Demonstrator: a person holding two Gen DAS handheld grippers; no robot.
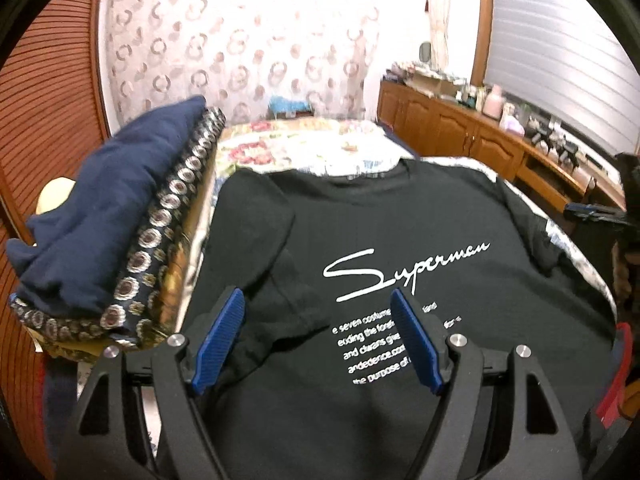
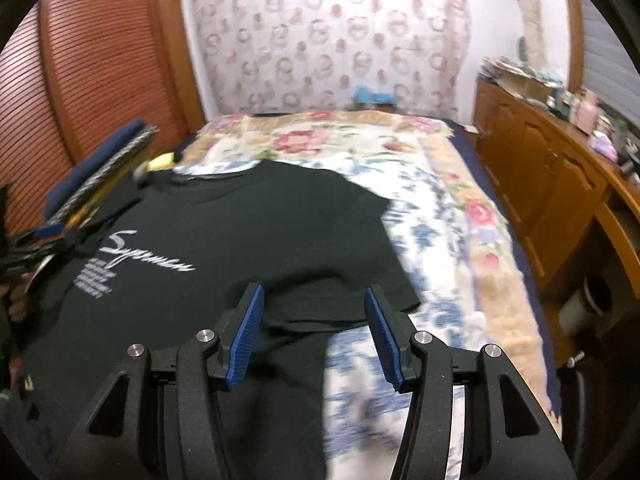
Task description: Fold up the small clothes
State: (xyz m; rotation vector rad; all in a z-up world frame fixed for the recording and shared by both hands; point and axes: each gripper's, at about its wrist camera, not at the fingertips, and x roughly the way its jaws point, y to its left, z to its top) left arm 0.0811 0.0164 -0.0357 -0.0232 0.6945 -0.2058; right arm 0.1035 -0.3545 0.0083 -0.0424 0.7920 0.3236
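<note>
T-shirt (image 1: 400, 248), black with white script lettering across the chest, lies spread flat on the bed, directly under and ahead of both tongs. Nearest the lens, the left tongs (image 1: 318, 336) stand released, their blue pads wide apart with nothing pinched; between them lies the folded-over edge of one sleeve and the small block of white print. The right tongs (image 2: 314, 332) are likewise released, pads parted, hovering over the shirt's other sleeve (image 2: 344, 300), which is folded inward and lies loose between the pads, touched by neither. Below and to the right of the right tongs shows the floral bedspread (image 2: 460, 216), blue and rose on cream, bare beyond the shirt's hem and side.

Left of the left tongs, just beside the shirt, sits a stack of folded clothes: a navy garment (image 1: 108, 208) on top of a patterned fabric (image 1: 168, 232) with round medallions. Farther ahead of both tongs the shirt's collar points away up the bed. To the right runs a wooden cabinet (image 2: 540, 184) cluttered with small items; a slatted wooden door (image 2: 92, 64) stands to the left, and a patterned curtain (image 1: 248, 40) hangs at the far wall.
</note>
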